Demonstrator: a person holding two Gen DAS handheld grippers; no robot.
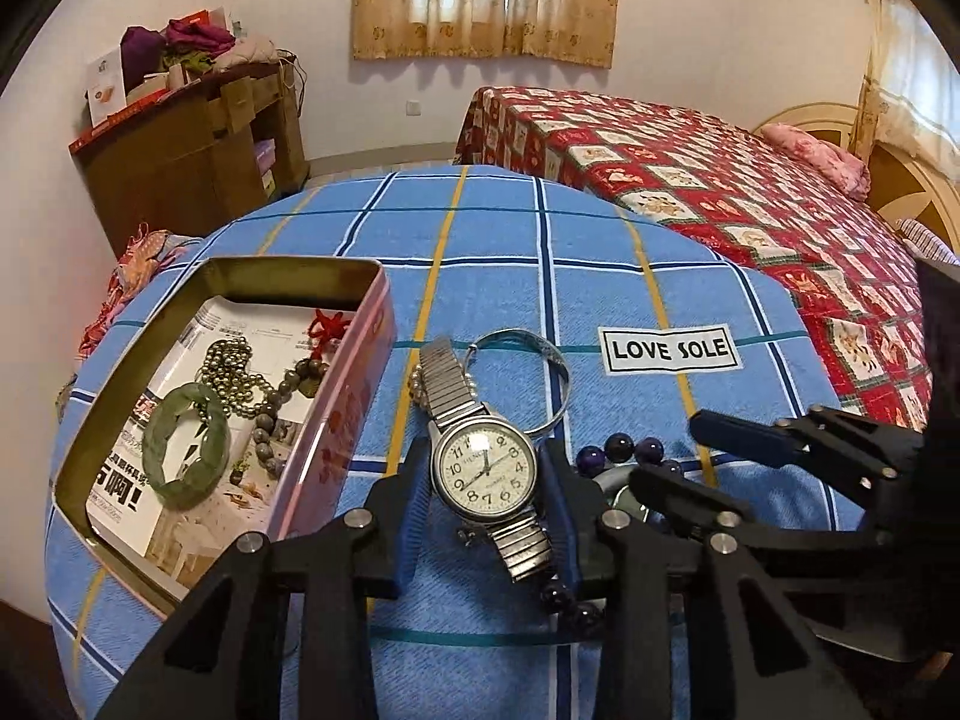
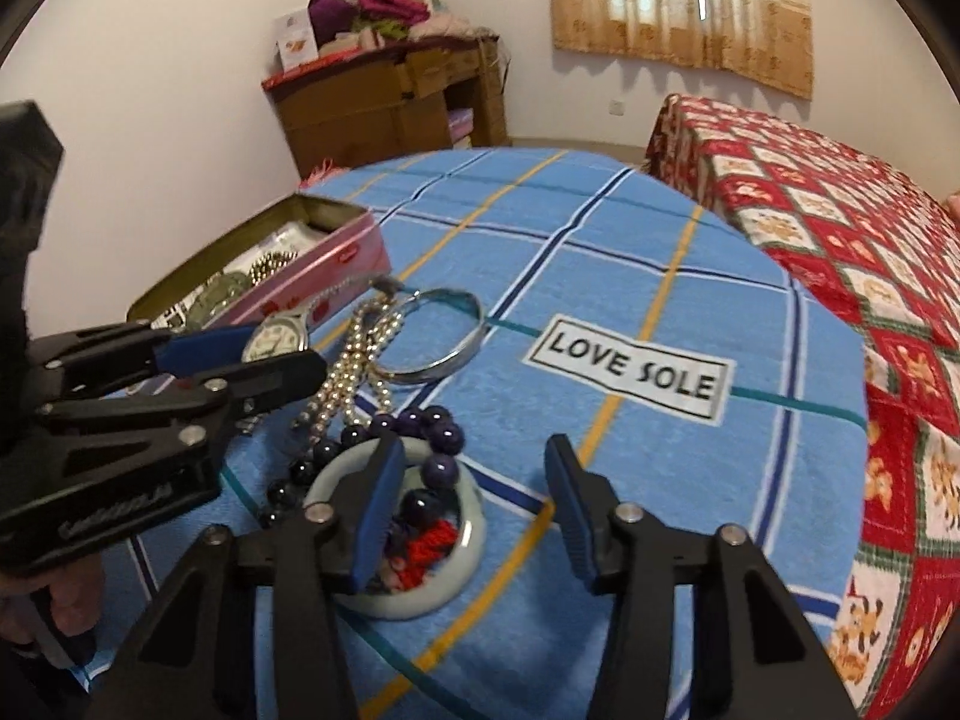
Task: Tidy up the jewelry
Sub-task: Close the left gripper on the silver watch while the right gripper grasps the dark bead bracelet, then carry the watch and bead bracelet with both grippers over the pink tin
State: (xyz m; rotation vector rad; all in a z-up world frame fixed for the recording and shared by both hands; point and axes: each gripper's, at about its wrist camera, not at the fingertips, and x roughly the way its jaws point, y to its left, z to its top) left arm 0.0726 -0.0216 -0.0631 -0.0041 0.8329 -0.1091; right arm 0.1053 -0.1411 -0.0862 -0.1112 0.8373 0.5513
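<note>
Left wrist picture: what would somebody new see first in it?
The silver watch jumps out first, lying on the blue checked cloth between the open left tongs. To its left sits a pink tin holding a green bangle and beads. Behind them stands a bed with a red patterned cover.

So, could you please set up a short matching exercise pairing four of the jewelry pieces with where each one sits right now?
Things:
1. wristwatch
2. green bangle
3. silver bangle
4. purple bead bracelet

Places:
A. inside the open tin
B. on the blue cloth, just beyond the watch
C. between the fingers of the left hand-held gripper
D. draped over the pale ring near the right hand-held gripper

Pairs: 1-C, 2-A, 3-B, 4-D
</note>
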